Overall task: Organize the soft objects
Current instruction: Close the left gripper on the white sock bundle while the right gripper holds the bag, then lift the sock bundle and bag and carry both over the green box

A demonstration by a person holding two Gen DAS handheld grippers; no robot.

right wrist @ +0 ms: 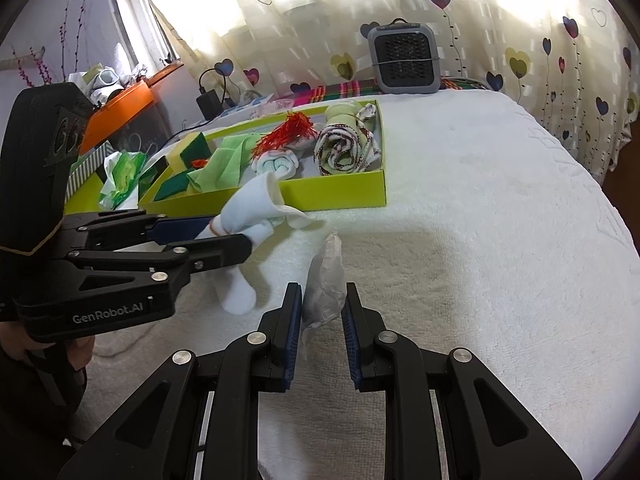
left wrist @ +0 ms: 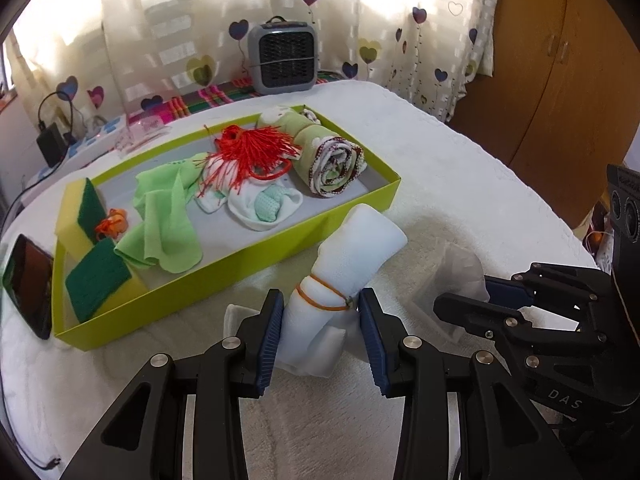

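Observation:
A white rolled cloth point(left wrist: 352, 248), tied with an orange rubber band, leans against the front wall of the lime-green box point(left wrist: 352, 204). My left gripper point(left wrist: 320, 304) is shut on its banded lower end; the right wrist view shows this grip on the white cloth point(right wrist: 256, 208) from the side. My right gripper point(right wrist: 322, 300) is shut on a crumpled clear plastic wrapper point(right wrist: 326, 276) that stands upright on the white towel. The box point(right wrist: 340, 194) holds two sponges point(left wrist: 86, 216), a green cloth point(left wrist: 164, 224), a red tassel point(left wrist: 248, 152), white socks point(left wrist: 264, 204) and a rolled towel point(left wrist: 332, 164).
A grey fan heater point(left wrist: 282, 58) stands at the back by the curtain. A dark phone point(left wrist: 28, 284) lies left of the box. A second box with a green-white cloth point(right wrist: 120, 176) sits at far left. A wooden wardrobe point(left wrist: 560, 80) rises at the right.

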